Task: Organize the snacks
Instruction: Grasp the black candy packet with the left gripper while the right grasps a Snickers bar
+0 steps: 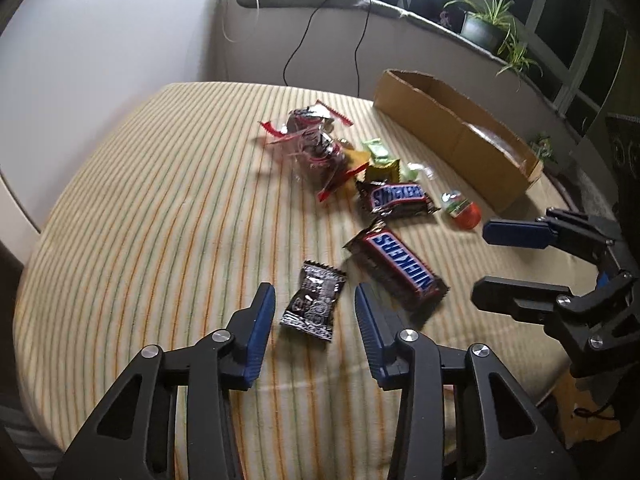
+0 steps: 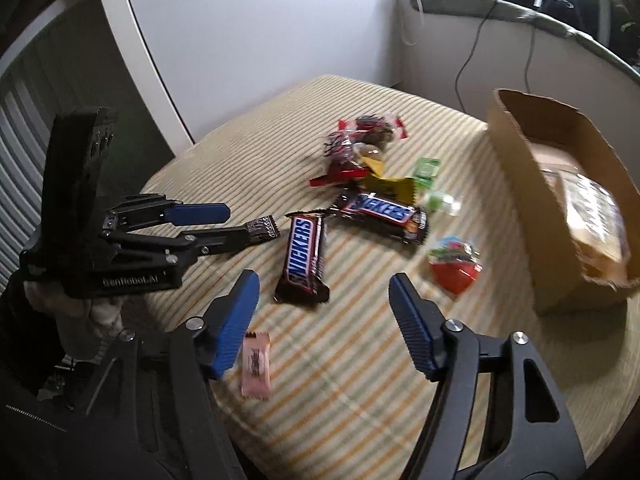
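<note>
My left claw [image 1: 315, 320] spread wide around a black candy packet [image 1: 314, 305], not touching. My right claw [image 2: 324, 320] spread too, over the striped cloth [image 2: 360, 360] near a Snickers bar [image 2: 303, 258].

Black candy wrapper [image 2: 264, 227] half hidden behind the left gripper's [image 2: 236, 226] lower finger, packets inside the cardboard box [image 2: 516, 184] blurred (print unreadable), pile of clear red-trimmed sweet bags [image 1: 316, 140] smeared, contents indistinct

wall [image 1: 100, 40]: white | sill [image 1: 400, 10]: potted plant [image 1: 486, 24] | window [image 1: 560, 20]: dark
</note>
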### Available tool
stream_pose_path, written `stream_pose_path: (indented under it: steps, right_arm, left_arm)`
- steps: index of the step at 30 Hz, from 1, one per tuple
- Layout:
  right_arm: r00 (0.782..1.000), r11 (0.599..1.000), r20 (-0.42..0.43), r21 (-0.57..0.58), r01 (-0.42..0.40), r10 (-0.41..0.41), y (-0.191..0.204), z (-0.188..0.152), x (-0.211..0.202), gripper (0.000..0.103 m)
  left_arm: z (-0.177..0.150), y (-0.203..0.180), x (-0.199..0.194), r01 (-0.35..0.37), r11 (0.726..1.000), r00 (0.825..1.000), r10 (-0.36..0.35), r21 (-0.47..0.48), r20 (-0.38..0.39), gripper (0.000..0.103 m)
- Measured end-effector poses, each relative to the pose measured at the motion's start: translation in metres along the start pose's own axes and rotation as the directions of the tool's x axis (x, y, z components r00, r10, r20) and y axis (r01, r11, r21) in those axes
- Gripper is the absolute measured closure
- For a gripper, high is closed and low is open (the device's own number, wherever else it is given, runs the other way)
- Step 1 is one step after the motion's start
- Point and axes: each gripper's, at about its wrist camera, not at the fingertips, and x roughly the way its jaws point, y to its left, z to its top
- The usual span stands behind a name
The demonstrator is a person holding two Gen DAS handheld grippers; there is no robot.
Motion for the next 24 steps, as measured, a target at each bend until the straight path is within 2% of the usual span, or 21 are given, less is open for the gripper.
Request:
stream_pose_path:
  steps: [8, 10, 17, 20, 23, 24]
  right_arm:
    - [0.998, 1.000, -0.055, -0.008, -0.023, 0.023, 0.006, 0.010, 0.032, 0.038]
    - [0.997, 1.000, -0.071, -0.008, -0.025, 0.024, 0.007, 0.011, 0.040, 0.046]
    - [0.993, 1.000, -0.119, -0.028, -0.012, 0.009, 0.009, 0.015, 0.063, 0.050]
    - [0.992, 0.999, -0.129, -0.035, -0.002, -0.002, 0.009, 0.016, 0.070, 0.057]
    - [0.992, 0.999, -0.130, -0.039, -0.003, -0.002, 0.009, 0.018, 0.072, 0.067]
    - [0.991, 0.999, -0.131, -0.036, -0.006, 0.001, 0.008, 0.018, 0.072, 0.073]
  left_arm:
    - [-0.001, 0.001, 0.010, -0.017, 1.000, 1.000, 0.018, 0.019, -0.014, 0.071]
    - [-0.001, 0.001, 0.010, -0.023, 0.999, 1.000, 0.024, 0.023, -0.014, 0.073]
    - [-0.001, 0.003, 0.011, -0.026, 0.999, 1.000, 0.026, 0.022, -0.009, 0.078]
    - [0.000, 0.003, 0.011, -0.026, 0.999, 1.000, 0.027, 0.022, -0.007, 0.079]
    - [0.000, 0.004, 0.010, -0.023, 1.000, 1.000, 0.023, 0.015, -0.005, 0.079]
    - [0.000, 0.004, 0.010, -0.023, 1.000, 1.000, 0.023, 0.012, -0.003, 0.079]
